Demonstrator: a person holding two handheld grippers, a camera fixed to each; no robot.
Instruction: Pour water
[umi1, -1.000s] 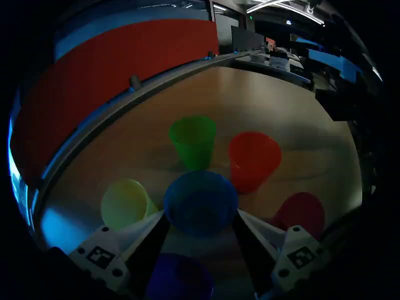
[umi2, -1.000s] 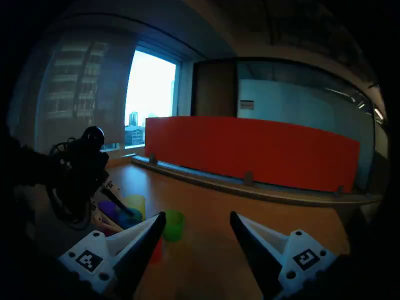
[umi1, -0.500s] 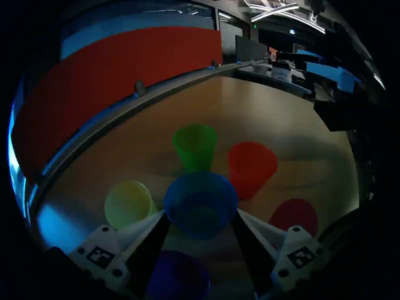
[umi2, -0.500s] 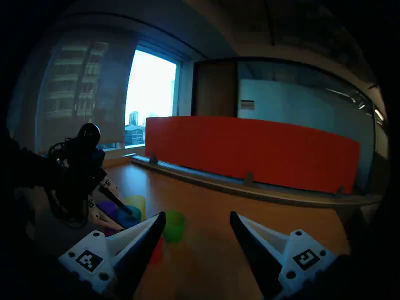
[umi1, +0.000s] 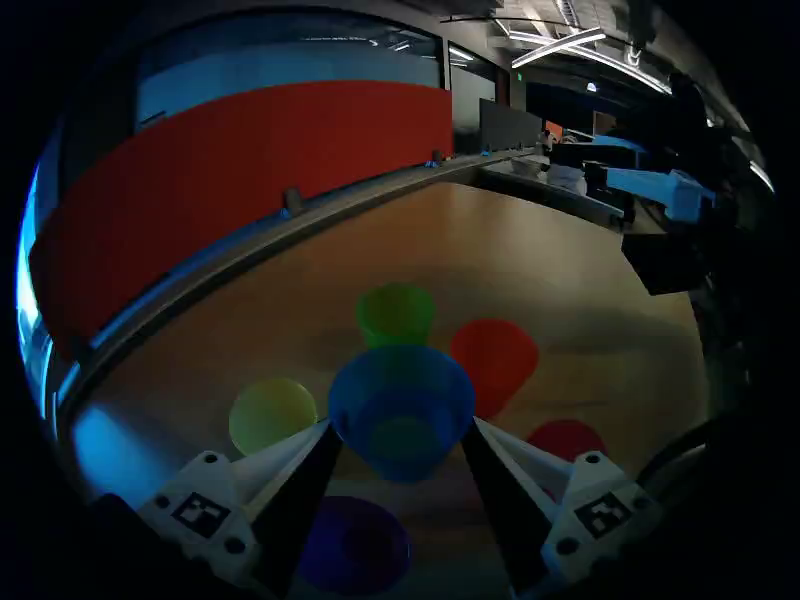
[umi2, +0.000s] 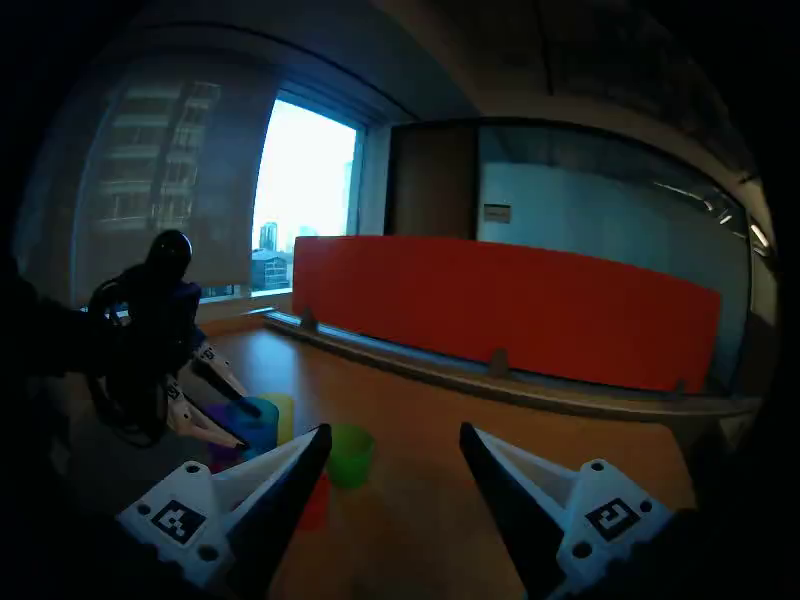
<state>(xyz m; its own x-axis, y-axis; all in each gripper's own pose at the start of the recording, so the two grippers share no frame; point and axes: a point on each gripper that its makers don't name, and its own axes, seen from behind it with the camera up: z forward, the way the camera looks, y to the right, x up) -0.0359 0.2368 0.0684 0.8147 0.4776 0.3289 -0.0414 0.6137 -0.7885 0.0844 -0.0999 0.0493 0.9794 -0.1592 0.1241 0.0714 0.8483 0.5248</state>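
In the left gripper view my left gripper (umi1: 400, 440) is shut on a blue cup (umi1: 402, 408), held upright above the wooden table (umi1: 500, 240). Below it stand a green cup (umi1: 395, 313), an orange-red cup (umi1: 495, 360), a yellow cup (umi1: 272, 414), a dark red cup (umi1: 566, 440) and a purple cup (umi1: 355, 545). In the right gripper view my right gripper (umi2: 395, 450) is open with nothing between its fingers. That view shows the left gripper (umi2: 222, 400) at far left holding the blue cup (umi2: 252, 422) over the green cup (umi2: 351, 455) and yellow cup (umi2: 280, 410).
A red partition (umi2: 520, 310) runs along the table's far edge, with a metal rail (umi1: 300, 215) at its base. A bright window (umi2: 300, 210) lies behind. Dark desks and chairs (umi1: 670, 220) stand past the table's right end. The table's middle is bare wood.
The left gripper has lifted the blue cup; the cups on the table look smaller and lower in its view. The right gripper has stayed still and open.
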